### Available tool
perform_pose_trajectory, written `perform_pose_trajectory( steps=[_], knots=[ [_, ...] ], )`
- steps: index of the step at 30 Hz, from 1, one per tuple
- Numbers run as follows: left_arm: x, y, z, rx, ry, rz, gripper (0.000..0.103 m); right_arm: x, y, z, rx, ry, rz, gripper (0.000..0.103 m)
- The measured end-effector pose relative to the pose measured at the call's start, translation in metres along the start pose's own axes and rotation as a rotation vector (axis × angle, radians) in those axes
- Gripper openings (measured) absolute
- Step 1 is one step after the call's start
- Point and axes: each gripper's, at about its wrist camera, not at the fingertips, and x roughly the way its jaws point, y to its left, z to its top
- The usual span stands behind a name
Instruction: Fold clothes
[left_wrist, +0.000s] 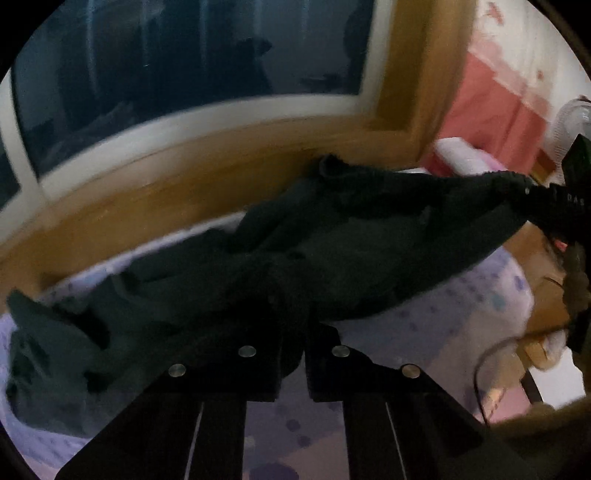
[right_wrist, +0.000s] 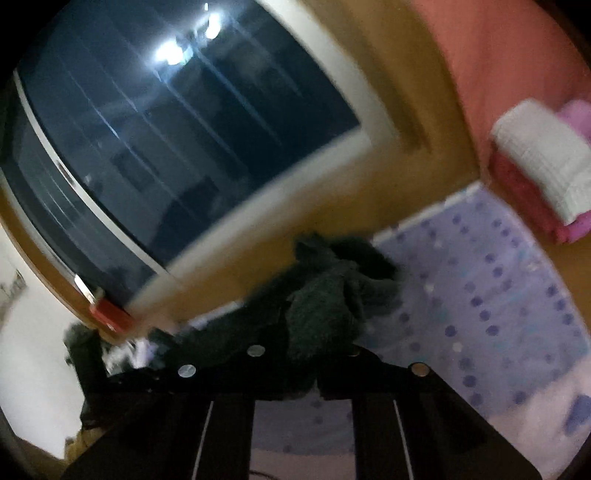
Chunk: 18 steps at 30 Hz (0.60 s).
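Two grippers, left gripper (left_wrist: 293, 354) and right gripper (right_wrist: 314, 373), jaws each clamping one dark garment (left_wrist: 332, 251).

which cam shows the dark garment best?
Left wrist. The dark garment stretches across the frame above the dotted purple sheet, from the left gripper to the right gripper. Right wrist shows only a bunched, blurred clump at its fingers.

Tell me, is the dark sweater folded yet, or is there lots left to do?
Not yet. No finished fold shows: the dark sweater is crumpled and stretched above the dotted purple bedsheet. In hand: the left gripper and right gripper each pinch a bit of it, holding it up. Left to do: spread it flat, then make every fold.
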Motion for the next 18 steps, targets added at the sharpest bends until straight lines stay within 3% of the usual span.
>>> perform_pose_trajectory(
  steps=[3, 6, 9, 11, 14, 16, 18],
  knots=[
    [-0.031, -0.02, -0.001, 0.048, 0.039, -0.111, 0.009, -0.043, -0.001, 0.004, 0.025, -0.057, -0.035, 0.009],
    [-0.047, -0.039, -0.012, 0.047, 0.121, -0.251, 0.009, -0.08, -0.015, -0.012, 0.055, -0.068, -0.139, 0.009],
    [-0.027, -0.048, -0.03, 0.027, 0.228, -0.322, 0.009, -0.101, -0.038, -0.037, 0.111, -0.035, -0.273, 0.009],
    [-0.013, -0.053, -0.043, 0.014, 0.3, -0.365, 0.009, -0.092, -0.059, -0.055, 0.154, 0.034, -0.345, 0.009],
    [0.006, -0.061, -0.061, -0.005, 0.399, -0.41, 0.009, -0.059, -0.078, -0.084, 0.098, 0.202, -0.485, 0.01],
    [0.002, -0.058, -0.064, 0.002, 0.406, -0.395, 0.01, -0.033, -0.082, -0.1, 0.019, 0.328, -0.577, 0.012],
    [-0.008, -0.052, -0.066, 0.009, 0.391, -0.374, 0.014, -0.023, -0.077, -0.106, -0.054, 0.401, -0.609, 0.014]
  ],
)
